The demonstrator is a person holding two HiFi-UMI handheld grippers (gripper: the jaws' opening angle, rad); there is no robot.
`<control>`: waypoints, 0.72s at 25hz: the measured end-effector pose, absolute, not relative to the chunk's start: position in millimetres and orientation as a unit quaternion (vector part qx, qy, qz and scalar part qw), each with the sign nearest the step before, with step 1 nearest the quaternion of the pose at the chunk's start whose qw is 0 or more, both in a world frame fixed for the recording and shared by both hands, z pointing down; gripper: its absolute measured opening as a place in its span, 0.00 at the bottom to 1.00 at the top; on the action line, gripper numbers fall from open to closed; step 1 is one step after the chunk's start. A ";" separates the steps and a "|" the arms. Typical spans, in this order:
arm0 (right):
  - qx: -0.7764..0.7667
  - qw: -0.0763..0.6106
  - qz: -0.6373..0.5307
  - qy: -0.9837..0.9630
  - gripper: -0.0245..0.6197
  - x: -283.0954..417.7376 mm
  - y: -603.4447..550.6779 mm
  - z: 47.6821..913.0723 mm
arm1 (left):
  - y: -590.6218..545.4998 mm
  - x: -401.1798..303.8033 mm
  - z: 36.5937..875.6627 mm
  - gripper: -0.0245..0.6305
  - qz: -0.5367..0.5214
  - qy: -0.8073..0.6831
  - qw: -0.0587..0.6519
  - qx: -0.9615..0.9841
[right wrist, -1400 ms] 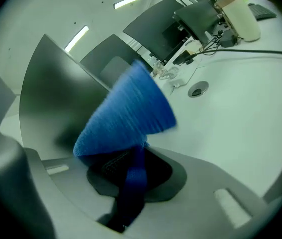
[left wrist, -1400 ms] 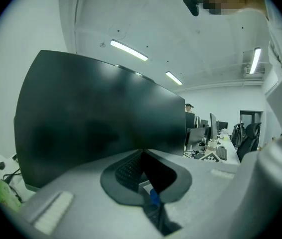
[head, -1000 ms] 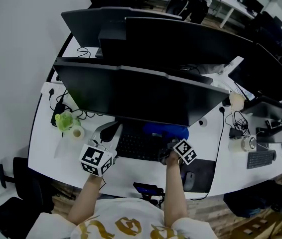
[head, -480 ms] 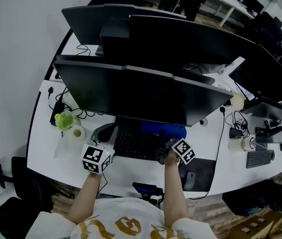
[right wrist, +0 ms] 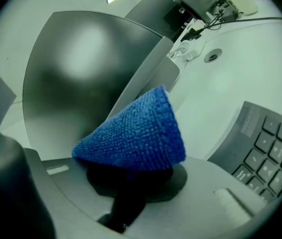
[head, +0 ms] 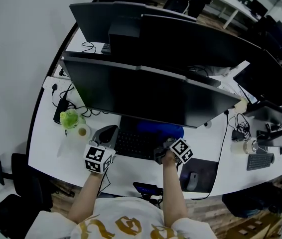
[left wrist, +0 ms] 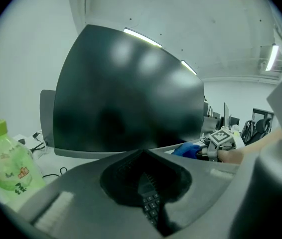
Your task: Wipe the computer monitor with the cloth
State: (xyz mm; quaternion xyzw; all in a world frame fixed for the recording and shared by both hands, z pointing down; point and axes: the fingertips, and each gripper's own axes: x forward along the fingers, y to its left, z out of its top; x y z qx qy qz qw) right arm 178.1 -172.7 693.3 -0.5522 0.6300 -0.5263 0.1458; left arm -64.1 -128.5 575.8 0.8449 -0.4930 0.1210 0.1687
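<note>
Right gripper (right wrist: 131, 183) clamped on blue cloth (right wrist: 136, 133), near monitor (head: 151, 96) lower edge
Left gripper (left wrist: 143, 156) jaws together, empty, at keyboard (head: 136, 144) left end

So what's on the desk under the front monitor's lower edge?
A black keyboard and the blue cloth, which the right gripper pinches. The monitor overhangs the desk behind them, hiding its own stand and whatever lies farther back.

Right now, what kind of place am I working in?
Probably a shared office: one long white desk carries several big monitors, a keyboard and a mouse.
</note>
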 end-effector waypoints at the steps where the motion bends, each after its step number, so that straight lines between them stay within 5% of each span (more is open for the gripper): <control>1: -0.551 0.145 -0.527 0.631 0.16 173.6 -173.1 693.5 | -126.8 -66.3 577.4 0.04 0.121 -0.492 0.170 0.845; 18: -0.526 0.132 -0.542 0.642 0.16 94.9 -181.6 696.9 | -109.0 -113.0 576.6 0.04 0.105 -0.494 0.172 0.846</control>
